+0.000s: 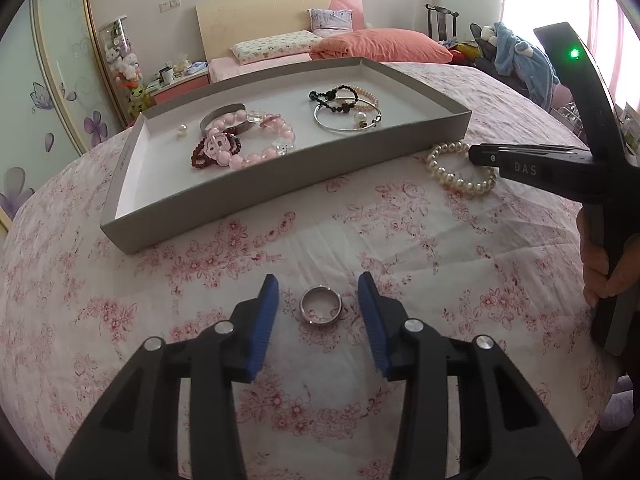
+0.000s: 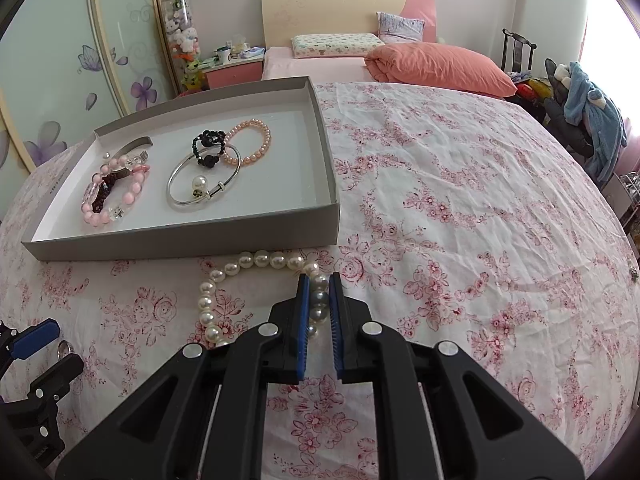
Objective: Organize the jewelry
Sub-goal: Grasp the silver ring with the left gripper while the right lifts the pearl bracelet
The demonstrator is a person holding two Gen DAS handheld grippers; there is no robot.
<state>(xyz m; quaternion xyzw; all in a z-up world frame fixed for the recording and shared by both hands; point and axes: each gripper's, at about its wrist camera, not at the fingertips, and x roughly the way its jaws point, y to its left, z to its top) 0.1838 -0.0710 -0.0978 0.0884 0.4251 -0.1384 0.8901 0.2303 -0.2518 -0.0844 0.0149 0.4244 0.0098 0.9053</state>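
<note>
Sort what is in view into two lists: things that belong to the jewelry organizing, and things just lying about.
Belongs to the job:
- grey tray
- silver ring, between the open left tongs
- white pearl bracelet, clamped in the right tongs
- pink bead bracelet
- silver bangle

Just lying about:
- orange pillow
- blue plush garment
- stuffed toys

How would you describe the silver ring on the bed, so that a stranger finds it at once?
Start from the grey tray on the flowered bedspread. In front of its long wall, the ring lies flat on the cloth between the left gripper's blue pads. It is a plain metal band, unlike the white pearl bracelet nearby.
</note>
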